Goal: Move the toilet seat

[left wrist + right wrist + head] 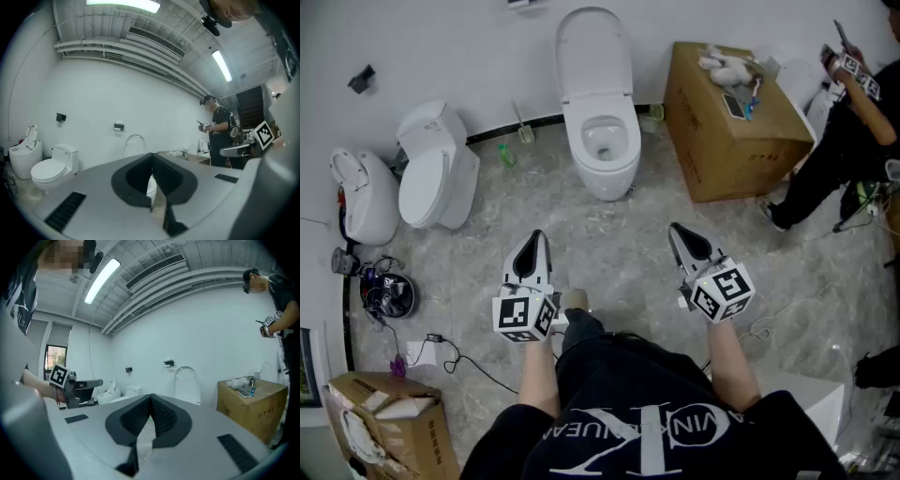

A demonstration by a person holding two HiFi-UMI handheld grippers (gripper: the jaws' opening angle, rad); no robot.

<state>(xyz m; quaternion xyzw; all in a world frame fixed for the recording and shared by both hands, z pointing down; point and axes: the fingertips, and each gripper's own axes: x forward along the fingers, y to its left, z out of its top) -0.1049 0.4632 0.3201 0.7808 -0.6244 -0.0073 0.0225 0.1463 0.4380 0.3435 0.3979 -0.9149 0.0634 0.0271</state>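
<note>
**— What's around you?**
— I'm standing on a grey marbled stone floor (619, 253), facing a plain white wall (459, 47). A big brown cardboard box (712, 141) sits against that wall, right of centre. A second person in black clothes (839, 155) stands just past it.

**— And the toilets?**
— The white ceramic toilet (607, 164) is straight ahead with its back to the wall, and the box is near it on the right. To the left is a second white toilet with its lid down (436, 178). A third, rounder white toilet (366, 202) with its lid up is at the far left.

**— Where is the seat?**
— The white oval toilet seat (593, 52) is on the middle toilet. Its cover is tipped up and leans back at the wall, so the bowl is uncovered. I cannot tell whether the ring is raised with it. It is well apart from both of my tongs.

**— What are your tongs doing?**
— My left gripper (533, 238) points forward at that toilet. In its own view the left gripper (152, 161) has its dark ribbed pads pressed together with nothing between them. My right gripper (677, 229) points the same way, and up close the right gripper (150, 400) is likewise closed and empty.

**— Anything smaller?**
— On top of the box lie a crumpled white cloth (727, 64) and a flat dark phone (734, 105).
</note>
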